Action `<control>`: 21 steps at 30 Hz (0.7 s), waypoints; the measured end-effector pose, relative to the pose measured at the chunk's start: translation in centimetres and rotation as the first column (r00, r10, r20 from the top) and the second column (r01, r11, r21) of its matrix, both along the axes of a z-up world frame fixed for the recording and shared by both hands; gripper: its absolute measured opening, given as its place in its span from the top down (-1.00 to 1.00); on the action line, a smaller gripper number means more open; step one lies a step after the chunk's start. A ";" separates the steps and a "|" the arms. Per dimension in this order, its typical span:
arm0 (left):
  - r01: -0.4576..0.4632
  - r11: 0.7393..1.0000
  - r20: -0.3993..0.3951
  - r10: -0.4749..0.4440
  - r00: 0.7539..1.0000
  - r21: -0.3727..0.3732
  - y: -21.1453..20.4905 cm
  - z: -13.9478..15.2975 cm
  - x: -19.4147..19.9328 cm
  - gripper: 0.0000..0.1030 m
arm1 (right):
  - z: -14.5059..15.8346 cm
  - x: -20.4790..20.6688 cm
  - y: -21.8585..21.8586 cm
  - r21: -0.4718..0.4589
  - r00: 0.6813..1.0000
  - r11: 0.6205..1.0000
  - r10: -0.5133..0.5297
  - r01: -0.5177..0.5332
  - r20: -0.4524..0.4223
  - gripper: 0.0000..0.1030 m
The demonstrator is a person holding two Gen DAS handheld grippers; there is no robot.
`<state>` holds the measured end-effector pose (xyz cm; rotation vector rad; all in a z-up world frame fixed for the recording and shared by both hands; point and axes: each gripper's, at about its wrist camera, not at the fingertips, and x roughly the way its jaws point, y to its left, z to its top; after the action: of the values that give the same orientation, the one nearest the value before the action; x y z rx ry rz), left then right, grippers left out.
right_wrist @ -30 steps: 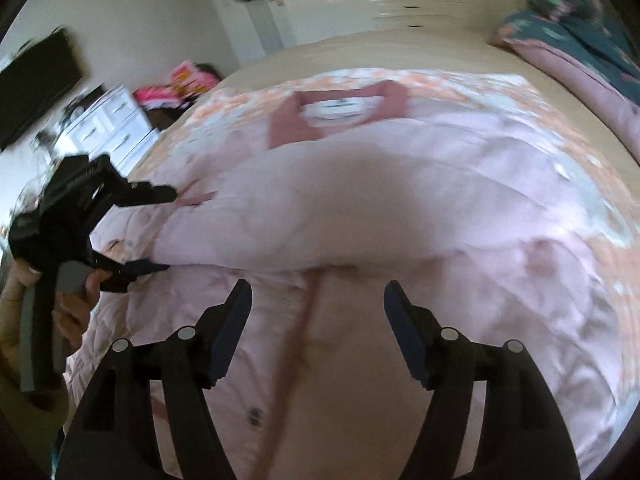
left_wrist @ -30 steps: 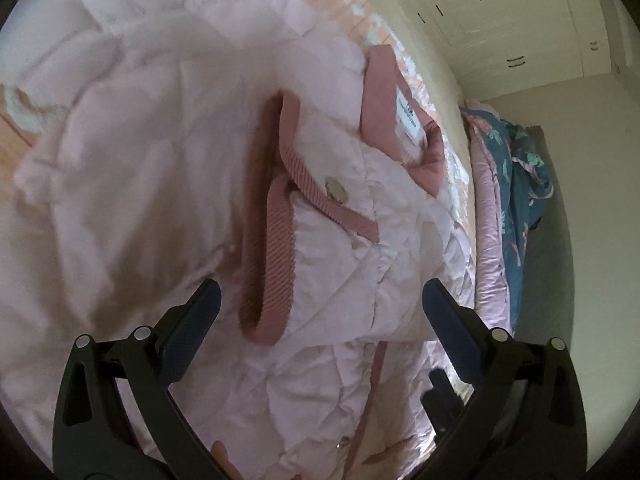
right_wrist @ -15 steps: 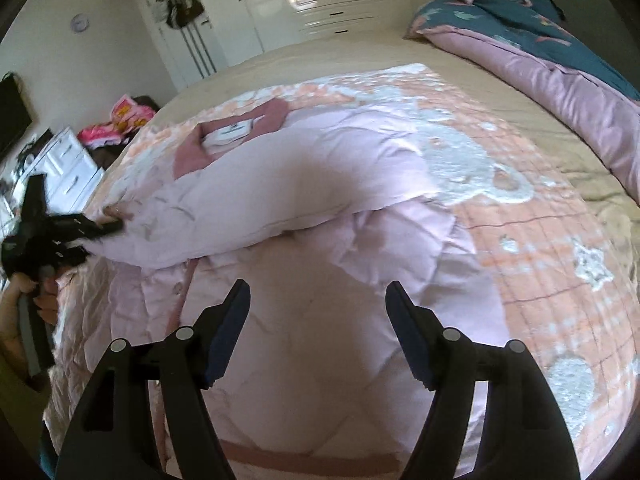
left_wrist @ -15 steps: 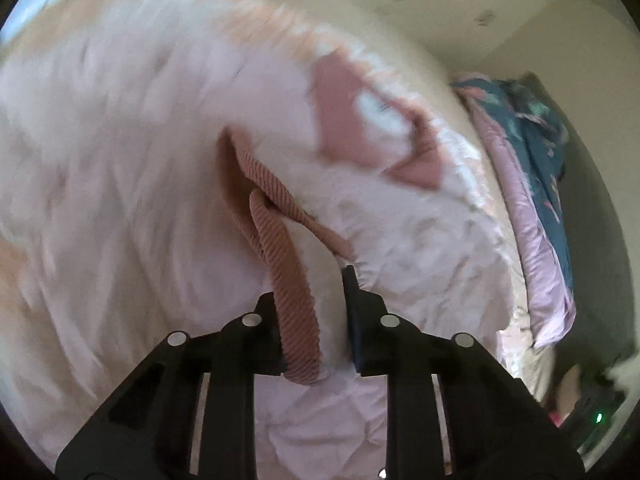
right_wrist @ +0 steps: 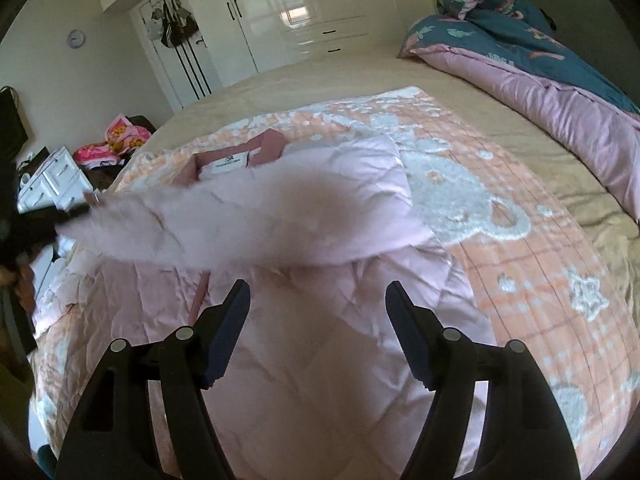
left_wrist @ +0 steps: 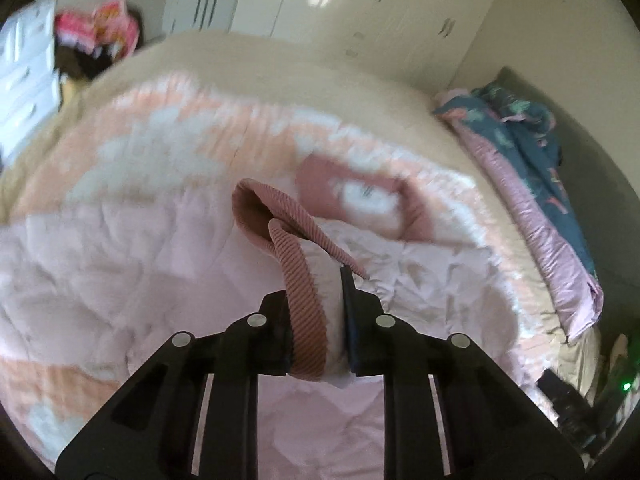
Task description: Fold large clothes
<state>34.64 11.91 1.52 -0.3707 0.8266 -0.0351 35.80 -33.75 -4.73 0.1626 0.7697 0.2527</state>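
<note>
Fold barely started. Pink quilted jacket [right_wrist: 328,320] lies spread on the peach bear-print blanket [right_wrist: 540,280] on the bed [right_wrist: 320,76], collar [right_wrist: 224,160] with its white label toward the far side, body mostly flat and unfolded below it. Left tongs [left_wrist: 316,320] have just closed and are clamped on the ribbed dusty-pink cuff [left_wrist: 304,312] of one sleeve; cuff fabric plainly sits pinched between the pads, loop of ribbing sticking up past the tips. In the right wrist view that sleeve [right_wrist: 248,220] is lifted off the jacket and stretched across the chest area from the shoulder toward the left edge of frame, motion-blurred, so it looks mid-carry rather than laid down. Right tongs [right_wrist: 318,332] apart, nothing between the pads, hovering over the lower front of the jacket, not touching as far as I can tell. Done: sleeve grabbed and raised. Left, by my read: lay this sleeve across the body, deal with the other sleeve (cannot see where it lies), bring the sides in, then fold hem to collar. No finished crease visible anywhere yet. Rolled teal-and-lilac duvet [right_wrist: 520,52] sits well apart at the far right of the bed, not involved.
</note>
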 end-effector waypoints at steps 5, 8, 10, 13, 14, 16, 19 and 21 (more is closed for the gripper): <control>-0.020 1.000 -0.076 0.020 0.997 0.001 0.9 -4.1 0.1 0.78 | 0.3 2.1 1.5 -0.039 1.000 0.999 0.029 -0.029 0.004 -0.34; -0.016 1.000 -0.090 0.018 0.996 0.019 1.1 -5.0 0.0 0.78 | 0.1 3.8 2.6 -0.090 0.999 0.995 0.047 -0.049 -0.016 -0.35; -0.007 0.999 -0.093 0.011 0.996 0.042 0.8 -5.3 -0.1 0.78 | -0.4 5.1 3.2 -0.111 0.998 0.992 0.063 -0.066 -0.029 -0.42; -0.003 0.999 -0.109 0.008 0.994 0.048 0.8 -6.0 -0.2 0.78 | -1.2 6.7 4.1 -0.131 0.995 0.988 0.078 -0.085 -0.056 -0.43; -0.004 0.999 -0.118 0.009 0.993 0.043 0.9 -6.4 -0.2 0.78 | -1.5 7.2 4.3 -0.144 0.995 0.986 0.076 -0.085 -0.064 -0.43; -0.006 0.999 -0.131 0.011 0.991 0.033 1.1 -7.1 -0.1 0.78 | -2.3 8.4 4.5 -0.154 0.993 0.984 0.078 -0.090 -0.087 -0.43; -0.004 0.999 -0.144 0.009 0.990 0.035 1.1 -7.9 -0.3 0.77 | -4.2 10.2 4.3 -0.175 0.987 0.982 0.047 -0.074 -0.152 -0.44; -0.003 1.000 -0.147 0.007 0.989 0.028 1.1 -8.2 -0.4 0.74 | -5.8 11.0 3.8 -0.170 0.980 0.984 0.025 -0.060 -0.200 -0.47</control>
<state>34.27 13.03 -6.67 -0.3526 0.9715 0.0087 46.79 -29.91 -10.52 0.0035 0.9890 0.2102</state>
